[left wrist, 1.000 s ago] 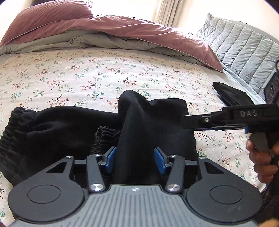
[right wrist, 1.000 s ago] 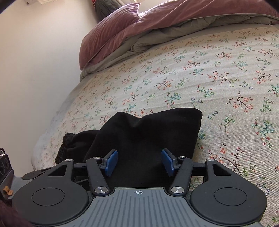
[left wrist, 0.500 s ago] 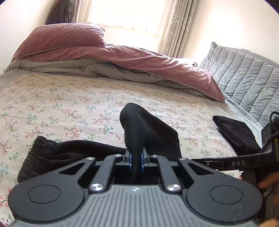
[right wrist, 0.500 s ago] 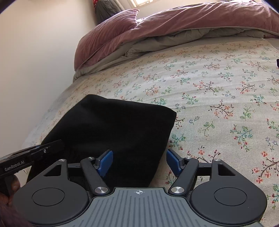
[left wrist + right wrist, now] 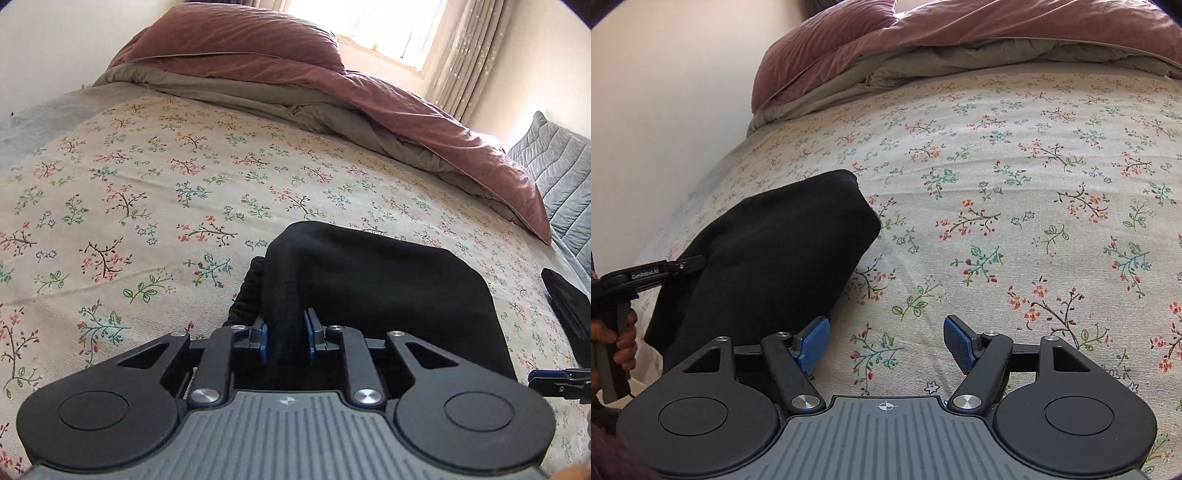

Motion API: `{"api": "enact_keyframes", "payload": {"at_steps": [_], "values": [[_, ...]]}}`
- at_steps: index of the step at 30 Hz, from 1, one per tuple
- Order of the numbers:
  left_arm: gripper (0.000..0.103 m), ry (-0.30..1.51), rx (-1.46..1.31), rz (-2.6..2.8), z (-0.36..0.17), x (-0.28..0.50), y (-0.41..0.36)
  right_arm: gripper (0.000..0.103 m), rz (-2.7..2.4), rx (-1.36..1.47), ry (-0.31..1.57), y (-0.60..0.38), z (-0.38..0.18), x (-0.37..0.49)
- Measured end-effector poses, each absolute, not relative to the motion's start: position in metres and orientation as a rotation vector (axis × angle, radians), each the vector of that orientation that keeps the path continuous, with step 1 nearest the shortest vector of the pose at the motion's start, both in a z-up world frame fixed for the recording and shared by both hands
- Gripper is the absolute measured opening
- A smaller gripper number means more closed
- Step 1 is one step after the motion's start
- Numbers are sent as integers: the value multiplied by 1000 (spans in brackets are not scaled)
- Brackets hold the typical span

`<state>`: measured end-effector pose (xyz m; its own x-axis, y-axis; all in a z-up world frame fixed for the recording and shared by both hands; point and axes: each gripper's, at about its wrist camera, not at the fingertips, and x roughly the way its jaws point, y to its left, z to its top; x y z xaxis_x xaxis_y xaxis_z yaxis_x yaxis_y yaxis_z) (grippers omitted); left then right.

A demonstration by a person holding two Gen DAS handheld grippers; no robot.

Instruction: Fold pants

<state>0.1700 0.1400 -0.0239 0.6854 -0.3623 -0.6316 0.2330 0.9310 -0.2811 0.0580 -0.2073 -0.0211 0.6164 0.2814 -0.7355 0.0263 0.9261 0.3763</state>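
Note:
The black pants [image 5: 388, 280] lie folded into a thick bundle on the floral bedsheet [image 5: 147, 192]. My left gripper [image 5: 286, 339] is shut on a ridge of the pants' fabric at the bundle's near left edge. In the right wrist view the pants [image 5: 768, 258] sit to the left, and my right gripper [image 5: 884, 341] is open and empty over bare sheet just to their right. The left gripper's side [image 5: 650, 275] shows at the far left of that view. The right gripper's tip [image 5: 554, 378] shows at the right edge of the left wrist view.
A maroon and grey duvet [image 5: 332, 92] is bunched along the far side of the bed. A second folded black garment [image 5: 565, 299] lies at the right. A grey quilted headboard [image 5: 557, 166] stands behind it. A wall [image 5: 665, 92] runs on the left.
My left gripper closed on the pants and carried the fabric over into a compact fold. My right gripper stayed open and slid right, off the pants onto bare sheet.

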Motion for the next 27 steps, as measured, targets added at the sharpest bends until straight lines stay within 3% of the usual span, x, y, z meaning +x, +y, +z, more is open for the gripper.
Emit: {"api": "enact_keyframes", "payload": {"at_steps": [4, 6, 12, 22, 24, 26, 27], "values": [[68, 775, -247, -418, -18, 176, 152, 69, 171, 364, 929, -201, -29, 62], [94, 788, -238, -430, -16, 181, 154, 75, 187, 380, 936, -201, -31, 64], [93, 954, -426, -562, -46, 216, 170, 79, 257, 510, 941, -198, -39, 75], [86, 955, -588, -660, -71, 224, 189, 80, 325, 753, 926, -197, -63, 102], [77, 958, -619, -673, -72, 222, 189, 77, 342, 785, 914, -193, -68, 110], [70, 962, -681, -683, -78, 221, 189, 58, 347, 810, 901, -186, -73, 116], [67, 957, -704, -683, -80, 220, 189, 54, 331, 811, 898, -182, -77, 118]]}}
